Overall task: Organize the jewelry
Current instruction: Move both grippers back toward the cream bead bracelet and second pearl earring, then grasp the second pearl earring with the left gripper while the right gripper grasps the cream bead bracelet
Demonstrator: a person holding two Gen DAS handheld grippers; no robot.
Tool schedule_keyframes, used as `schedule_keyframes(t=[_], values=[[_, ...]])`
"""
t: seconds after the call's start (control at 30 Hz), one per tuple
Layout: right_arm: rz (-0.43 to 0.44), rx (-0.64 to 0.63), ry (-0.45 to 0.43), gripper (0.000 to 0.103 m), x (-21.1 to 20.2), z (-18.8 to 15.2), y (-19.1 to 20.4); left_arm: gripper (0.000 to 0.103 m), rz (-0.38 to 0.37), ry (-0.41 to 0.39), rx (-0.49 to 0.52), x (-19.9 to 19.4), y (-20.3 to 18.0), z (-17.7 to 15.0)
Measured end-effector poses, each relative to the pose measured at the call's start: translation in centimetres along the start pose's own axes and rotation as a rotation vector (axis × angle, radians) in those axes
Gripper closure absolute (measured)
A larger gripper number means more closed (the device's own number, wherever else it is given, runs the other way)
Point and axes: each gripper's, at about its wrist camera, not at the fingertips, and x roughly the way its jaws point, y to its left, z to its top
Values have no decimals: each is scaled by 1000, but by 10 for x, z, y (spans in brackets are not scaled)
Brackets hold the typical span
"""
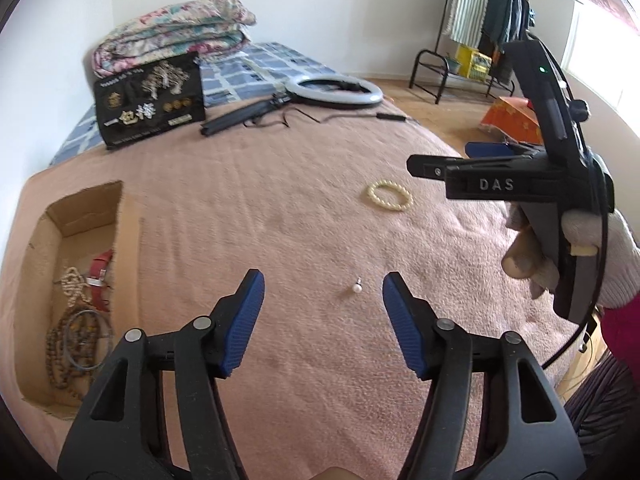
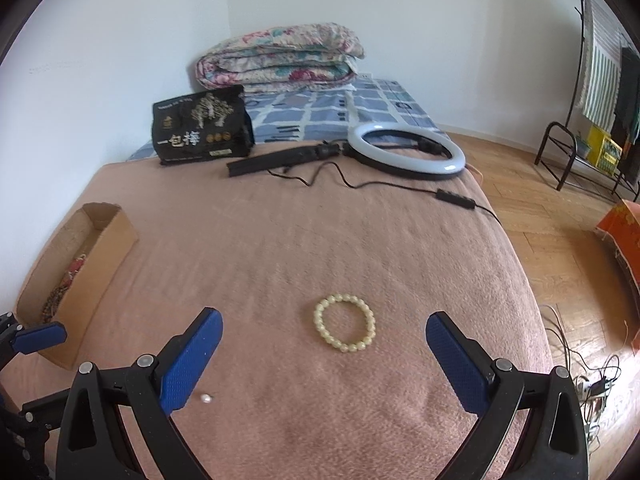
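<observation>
A small pearl pendant (image 1: pixel 355 287) lies on the pink blanket, just ahead of my left gripper (image 1: pixel 323 285), whose blue pads stand apart with nothing between them. The pearl (image 2: pixel 206 398) also shows beside the left finger in the right wrist view. A cream bead bracelet (image 2: pixel 344 328) lies flat ahead of my right gripper (image 2: pixel 324 326), open and wide, pads clear of it. The bracelet (image 1: pixel 389 196) shows farther out in the left wrist view, under the right gripper (image 1: pixel 476 160), held by a gloved hand. A cardboard box (image 1: pixel 42 240) at the left holds bead necklaces and a red strap.
A ring light (image 2: pixel 406 150) with its stand and cable lies across the far blanket. A black printed bag (image 2: pixel 202 126) and a folded floral quilt (image 2: pixel 280 56) sit behind it. The bed edge drops to wooden floor on the right, with an orange box (image 2: pixel 622 228) and a clothes rack.
</observation>
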Motion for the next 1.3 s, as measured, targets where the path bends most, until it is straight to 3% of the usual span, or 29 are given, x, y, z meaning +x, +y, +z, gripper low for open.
schedule_keyframes(t=[0.43,0.73,1.07,1.3], values=[[-6,83,97,4,49,-11,-33,57,-62,115,54,51,-20,-15],[17,186,170,23,73,-16,-56,68,-101,156,65,77,-24,-16],[67,219,204,43,88,-14,-56,75,-73,177,82,102,-25,-13],[74,232,219,49,98,-12,-55,81,-69,188,91,113,-24,-14]])
